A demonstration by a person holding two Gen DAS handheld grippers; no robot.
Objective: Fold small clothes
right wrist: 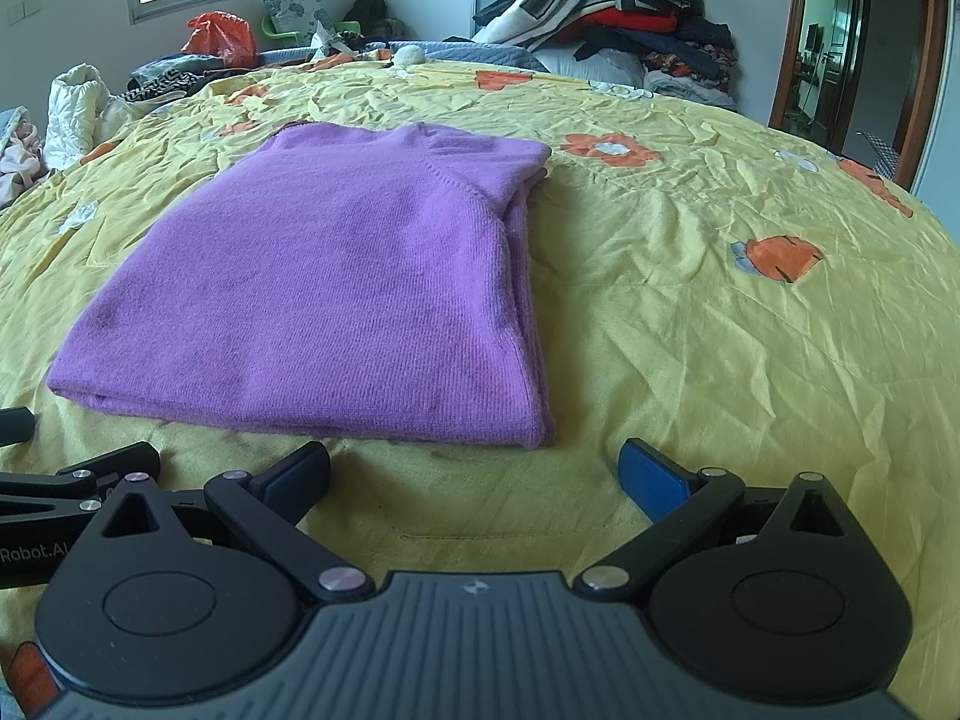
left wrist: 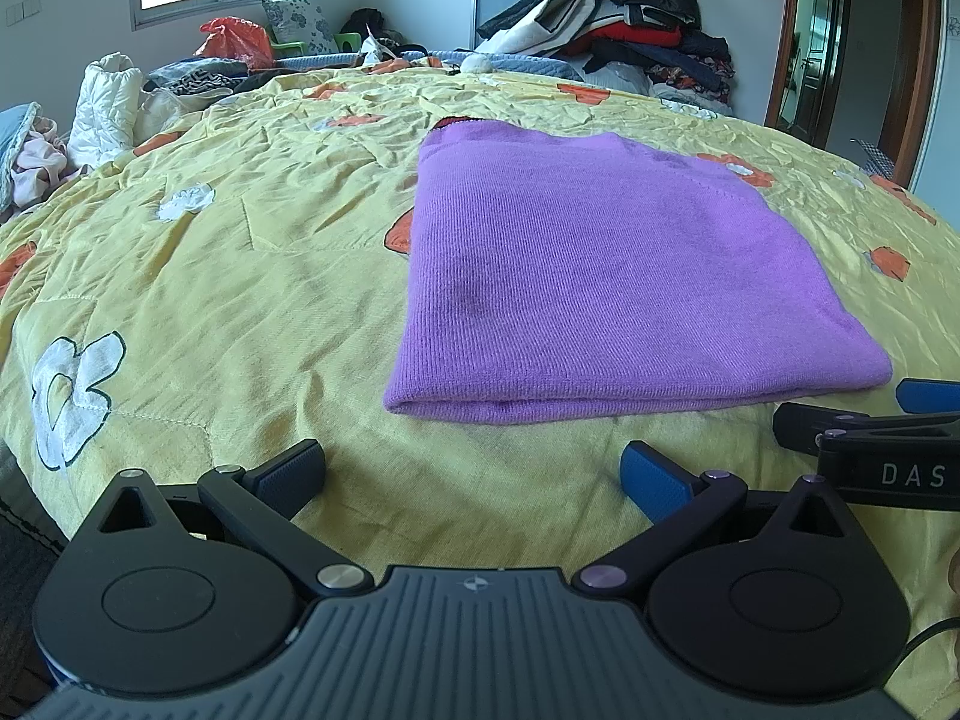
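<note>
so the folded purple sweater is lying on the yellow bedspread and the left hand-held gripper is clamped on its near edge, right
Not quite: the left hand-held gripper is open and short of the folded purple sweater, gripping nothing, as the left wrist view shows. The sweater does lie on the yellow bedspread.

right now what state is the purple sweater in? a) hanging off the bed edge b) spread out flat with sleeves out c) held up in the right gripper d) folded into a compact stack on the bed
d: the purple sweater lies folded in layers on the yellow bedspread, with both grippers open and clear of it.
</note>
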